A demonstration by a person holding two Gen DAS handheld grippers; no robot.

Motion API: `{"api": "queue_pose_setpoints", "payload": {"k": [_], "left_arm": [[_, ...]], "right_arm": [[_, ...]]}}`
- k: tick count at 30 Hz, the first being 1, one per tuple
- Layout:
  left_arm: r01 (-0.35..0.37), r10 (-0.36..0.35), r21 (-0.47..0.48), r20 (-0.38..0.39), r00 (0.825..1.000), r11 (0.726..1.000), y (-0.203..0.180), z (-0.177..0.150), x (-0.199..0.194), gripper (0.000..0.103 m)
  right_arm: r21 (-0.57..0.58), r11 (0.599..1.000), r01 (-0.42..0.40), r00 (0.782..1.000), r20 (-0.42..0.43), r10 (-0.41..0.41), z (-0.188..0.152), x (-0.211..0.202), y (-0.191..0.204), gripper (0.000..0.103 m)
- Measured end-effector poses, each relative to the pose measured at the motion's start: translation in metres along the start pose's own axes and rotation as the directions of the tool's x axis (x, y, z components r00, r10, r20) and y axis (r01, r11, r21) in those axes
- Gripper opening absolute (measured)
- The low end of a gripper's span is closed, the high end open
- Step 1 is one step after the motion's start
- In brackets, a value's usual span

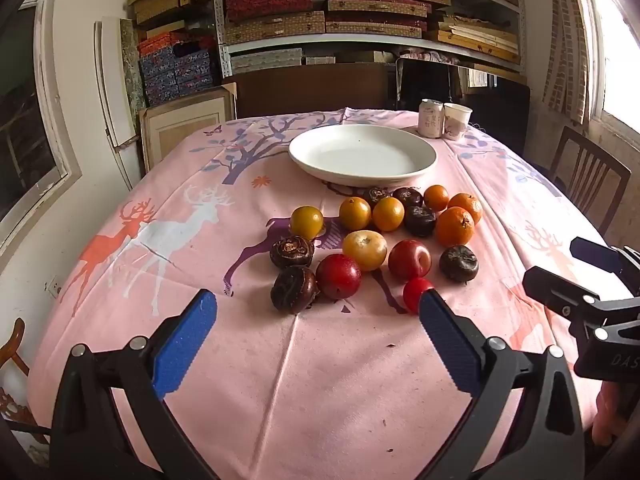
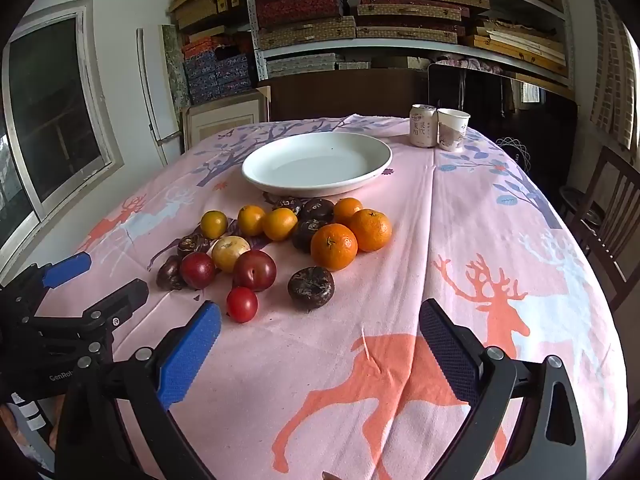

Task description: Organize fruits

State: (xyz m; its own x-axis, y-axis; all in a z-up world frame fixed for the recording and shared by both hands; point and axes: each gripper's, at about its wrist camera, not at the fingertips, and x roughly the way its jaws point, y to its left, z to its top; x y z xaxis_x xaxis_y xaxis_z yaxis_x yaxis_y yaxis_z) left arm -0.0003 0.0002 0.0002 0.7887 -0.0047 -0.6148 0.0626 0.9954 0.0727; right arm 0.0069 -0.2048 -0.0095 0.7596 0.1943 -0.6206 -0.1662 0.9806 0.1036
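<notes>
Several fruits lie loose on the pink tablecloth in front of an empty white plate (image 1: 362, 156) (image 2: 316, 164): orange mandarins (image 1: 455, 226) (image 2: 333, 246), small yellow-orange citrus (image 1: 306, 222) (image 2: 213, 224), red plums (image 1: 338, 276) (image 2: 255, 270), dark brown water chestnuts (image 1: 294, 289) (image 2: 311, 288), and a small red tomato (image 1: 416, 294) (image 2: 242, 304). My left gripper (image 1: 318, 304) is open and empty, just short of the pile. My right gripper (image 2: 320, 316) is open and empty, near the tomato and a chestnut. Each gripper shows at the edge of the other's view.
A drink can (image 1: 431, 118) (image 2: 423, 126) and a paper cup (image 1: 457, 121) (image 2: 452, 130) stand behind the plate at the table's far edge. Wooden chairs (image 1: 588, 178) (image 2: 608, 216) stand to the right. Shelves of boxes fill the back wall.
</notes>
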Motion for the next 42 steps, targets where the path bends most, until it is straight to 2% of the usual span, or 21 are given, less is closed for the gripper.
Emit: {"api": "queue_pose_setpoints", "payload": {"k": [29, 42], "left_arm": [[0.011, -0.012, -0.018, -0.047, 0.999, 1.0, 0.002, -0.005, 0.013, 0.099], [0.008, -0.009, -0.011, -0.058, 0.998, 1.0, 0.001, -0.006, 0.015, 0.099]], "right_arm": [[-0.016, 1.0, 0.01, 1.0, -0.011, -0.01, -0.001, 0.004, 0.002, 0.099], [-0.028, 0.999, -0.015, 0.999, -0.03, 0.014, -0.002, 0.01, 0.002, 0.099]]}}
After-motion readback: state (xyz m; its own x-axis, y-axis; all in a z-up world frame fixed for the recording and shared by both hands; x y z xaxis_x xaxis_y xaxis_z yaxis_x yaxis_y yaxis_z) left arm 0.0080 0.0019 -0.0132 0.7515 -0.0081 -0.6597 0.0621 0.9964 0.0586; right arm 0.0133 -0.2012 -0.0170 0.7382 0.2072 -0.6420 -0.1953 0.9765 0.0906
